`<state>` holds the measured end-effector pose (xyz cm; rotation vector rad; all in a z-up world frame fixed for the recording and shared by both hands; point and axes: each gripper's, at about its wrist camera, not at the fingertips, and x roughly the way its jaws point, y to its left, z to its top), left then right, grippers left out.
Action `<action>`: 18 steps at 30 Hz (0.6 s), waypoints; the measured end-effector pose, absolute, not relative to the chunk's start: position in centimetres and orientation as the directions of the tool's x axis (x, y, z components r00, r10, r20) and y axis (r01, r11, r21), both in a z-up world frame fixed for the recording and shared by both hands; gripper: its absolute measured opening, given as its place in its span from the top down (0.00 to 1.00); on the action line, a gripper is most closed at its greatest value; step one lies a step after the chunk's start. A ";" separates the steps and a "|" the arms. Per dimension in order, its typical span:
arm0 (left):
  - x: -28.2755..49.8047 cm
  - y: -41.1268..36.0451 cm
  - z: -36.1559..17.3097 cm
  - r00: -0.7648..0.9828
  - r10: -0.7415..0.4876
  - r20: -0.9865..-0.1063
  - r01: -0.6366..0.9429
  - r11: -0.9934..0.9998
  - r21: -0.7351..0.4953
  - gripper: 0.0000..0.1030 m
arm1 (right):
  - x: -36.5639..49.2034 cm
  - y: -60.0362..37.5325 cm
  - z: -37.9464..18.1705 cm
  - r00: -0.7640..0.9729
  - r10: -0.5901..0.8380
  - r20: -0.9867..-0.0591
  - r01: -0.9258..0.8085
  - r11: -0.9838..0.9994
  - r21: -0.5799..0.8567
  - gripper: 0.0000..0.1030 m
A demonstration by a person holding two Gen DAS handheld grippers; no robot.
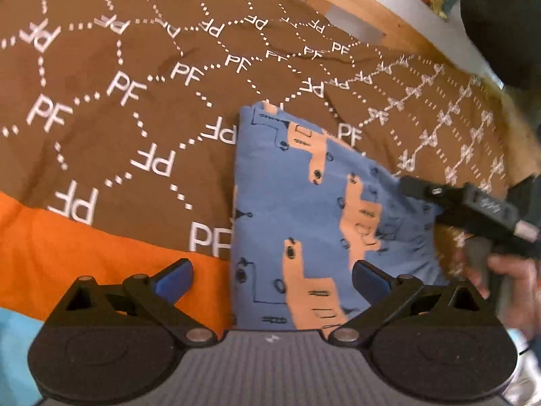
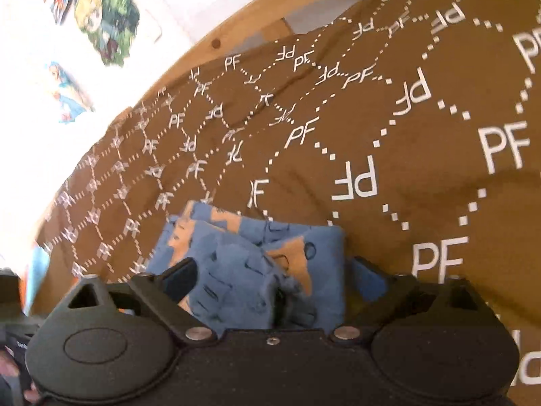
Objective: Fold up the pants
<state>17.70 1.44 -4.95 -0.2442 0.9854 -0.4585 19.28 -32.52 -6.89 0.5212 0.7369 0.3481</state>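
Note:
The pants (image 1: 304, 209) are blue with peach shapes and lie folded into a compact rectangle on a brown bedspread (image 1: 118, 101). My left gripper (image 1: 272, 275) is open, its blue pads (image 1: 175, 279) spread wide just above the pants' near edge. My right gripper (image 1: 405, 182) shows in the left wrist view at the pants' right edge. In the right wrist view the right gripper (image 2: 274, 280) has its fingers apart, with the bunched edge of the pants (image 2: 250, 270) lying between them.
The bedspread (image 2: 372, 118) carries white "PF" letters and dotted lines. An orange band (image 1: 84, 237) and a light blue patch (image 1: 17, 355) lie at the near left. A wooden bed frame (image 1: 355, 6) and a white wall with pictures (image 2: 101, 17) lie beyond.

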 end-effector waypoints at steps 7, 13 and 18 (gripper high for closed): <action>17.9 1.2 -5.4 0.407 -0.500 -0.764 0.263 0.865 -0.426 0.37 | 18.0 -33.6 -7.5 0.712 0.451 -0.538 -0.067 0.807 0.587 0.59; 17.9 0.9 -5.4 0.410 -0.461 -0.787 0.271 0.885 -0.378 0.48 | 17.5 -32.8 -7.4 0.735 0.402 -0.546 -0.056 0.839 0.541 0.65; 17.8 0.7 -5.2 0.411 -0.440 -0.799 0.276 0.895 -0.351 0.55 | 16.9 -30.9 -6.5 0.752 0.320 -0.576 -0.075 0.910 0.408 0.70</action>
